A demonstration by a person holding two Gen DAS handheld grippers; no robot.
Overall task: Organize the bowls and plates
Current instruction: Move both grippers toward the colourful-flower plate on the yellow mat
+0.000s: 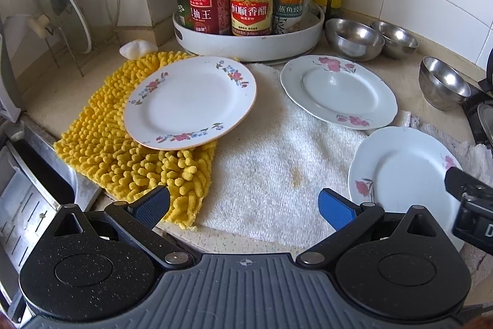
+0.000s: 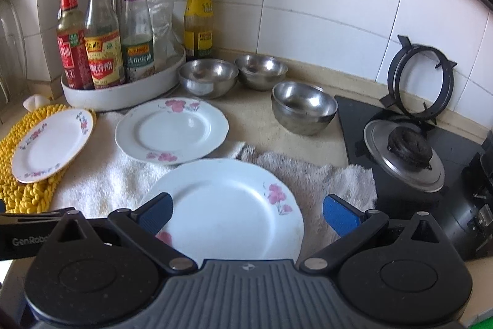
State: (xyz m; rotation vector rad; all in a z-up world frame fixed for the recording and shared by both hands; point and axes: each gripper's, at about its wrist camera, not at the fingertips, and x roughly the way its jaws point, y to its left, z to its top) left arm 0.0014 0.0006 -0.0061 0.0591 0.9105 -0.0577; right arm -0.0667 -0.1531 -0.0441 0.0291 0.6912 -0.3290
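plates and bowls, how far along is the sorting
Nothing looks sorted yet. Three plates lie apart: one on the yellow mat, the middle plate and the nearest plate on the white towel. Three steel bowls sit separately, unstacked. Nothing is in hand: the left claw and right claw are both open, the right one over the nearest plate. All stacking remains.

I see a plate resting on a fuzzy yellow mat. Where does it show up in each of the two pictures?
Left wrist view: the gold-rimmed floral plate sits left of centre, on the yellow chenille mat.
Right wrist view: the same plate lies at the far left edge.
Shared landmark: the white round bottle tray just behind it.
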